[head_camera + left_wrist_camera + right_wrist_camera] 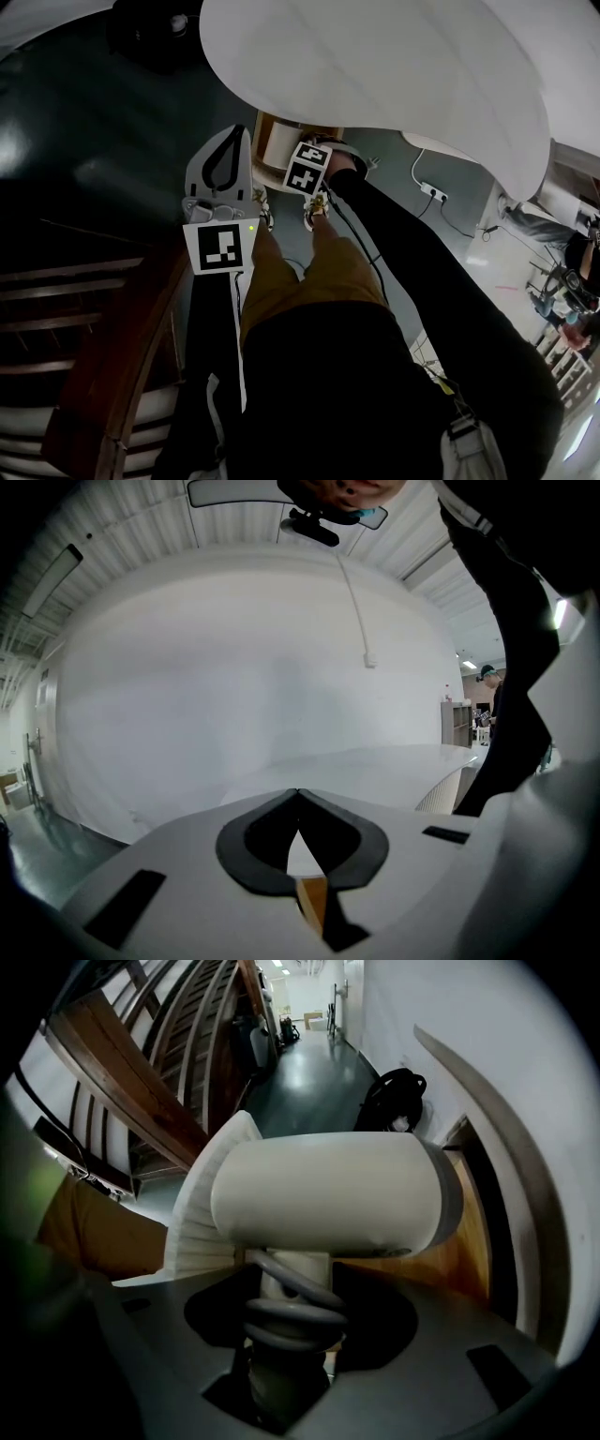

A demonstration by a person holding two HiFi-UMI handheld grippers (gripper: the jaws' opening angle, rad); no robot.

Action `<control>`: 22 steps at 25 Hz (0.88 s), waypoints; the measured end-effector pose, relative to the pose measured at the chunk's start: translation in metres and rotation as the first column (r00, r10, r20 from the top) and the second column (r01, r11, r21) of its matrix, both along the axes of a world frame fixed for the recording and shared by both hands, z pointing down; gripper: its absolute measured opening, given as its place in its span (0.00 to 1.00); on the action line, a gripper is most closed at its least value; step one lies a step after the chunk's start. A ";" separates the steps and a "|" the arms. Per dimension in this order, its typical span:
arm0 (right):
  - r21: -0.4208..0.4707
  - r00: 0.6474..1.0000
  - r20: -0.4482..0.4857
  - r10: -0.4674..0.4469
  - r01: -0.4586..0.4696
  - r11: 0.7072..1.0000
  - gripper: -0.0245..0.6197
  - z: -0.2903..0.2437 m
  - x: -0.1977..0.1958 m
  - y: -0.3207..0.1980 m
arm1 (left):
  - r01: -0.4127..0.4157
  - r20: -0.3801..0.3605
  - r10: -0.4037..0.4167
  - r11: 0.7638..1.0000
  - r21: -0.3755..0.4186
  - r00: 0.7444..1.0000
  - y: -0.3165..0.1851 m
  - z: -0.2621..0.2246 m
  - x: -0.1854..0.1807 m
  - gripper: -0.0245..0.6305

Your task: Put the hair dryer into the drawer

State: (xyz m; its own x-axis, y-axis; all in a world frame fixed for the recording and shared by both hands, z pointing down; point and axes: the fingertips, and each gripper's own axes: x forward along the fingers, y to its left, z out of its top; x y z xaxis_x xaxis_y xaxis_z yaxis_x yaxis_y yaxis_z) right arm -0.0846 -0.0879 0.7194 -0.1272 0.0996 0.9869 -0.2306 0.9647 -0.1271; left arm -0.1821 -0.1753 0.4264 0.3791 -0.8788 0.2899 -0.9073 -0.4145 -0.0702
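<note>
Held by its cord-wrapped handle in the right hand-held gripper [292,1321], hair dryer [328,1194] with barrel crosswise just beyond the jaws, wooden drawer [459,1241] ahead and rightward; left hand-held gripper [298,794] closed, empty, alongside.

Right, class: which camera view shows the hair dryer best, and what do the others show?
The right gripper view: the hair dryer is large and central, its cord-wrapped handle clamped in the right gripper. The head view shows only that gripper's marker cube; the left gripper view shows nothing of it.
</note>
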 end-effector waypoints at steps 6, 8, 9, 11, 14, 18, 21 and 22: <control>-0.008 0.995 -0.080 0.066 -0.067 0.998 0.41 0.023 0.001 -0.007 | 0.015 -0.003 -0.015 1.000 -0.023 1.000 0.005 0.010 -0.014 0.06; -0.014 0.993 -0.094 0.077 -0.078 0.997 0.41 0.028 0.000 -0.010 | 0.014 0.001 -0.014 0.999 -0.029 1.000 0.006 0.013 -0.016 0.06; -0.012 0.992 -0.096 0.077 -0.079 0.997 0.41 0.029 0.000 -0.011 | 0.013 0.003 -0.013 0.999 -0.033 1.000 0.006 0.014 -0.017 0.06; 0.003 0.992 -0.099 0.074 -0.074 0.997 0.41 0.032 -0.001 -0.016 | 0.015 0.001 -0.015 0.999 -0.043 1.000 0.003 0.016 -0.017 0.06; 0.017 0.991 -0.103 0.081 -0.080 0.997 0.41 0.038 -0.005 -0.018 | 0.017 -0.008 -0.018 0.999 -0.049 1.000 0.000 0.016 -0.020 0.06; 0.022 0.990 -0.122 0.066 -0.064 0.998 0.41 0.047 -0.009 -0.017 | 0.016 -0.015 -0.017 0.999 -0.050 1.000 -0.006 0.014 -0.022 0.06; 0.033 0.988 -0.145 0.061 -0.057 0.998 0.42 0.056 -0.007 -0.015 | 0.013 -0.035 -0.015 0.999 -0.052 0.999 -0.010 0.012 -0.023 0.06; 0.035 0.987 -0.147 0.062 -0.058 0.998 0.42 0.058 -0.008 -0.016 | 0.010 -0.036 -0.012 0.999 -0.052 0.999 -0.011 0.012 -0.023 0.06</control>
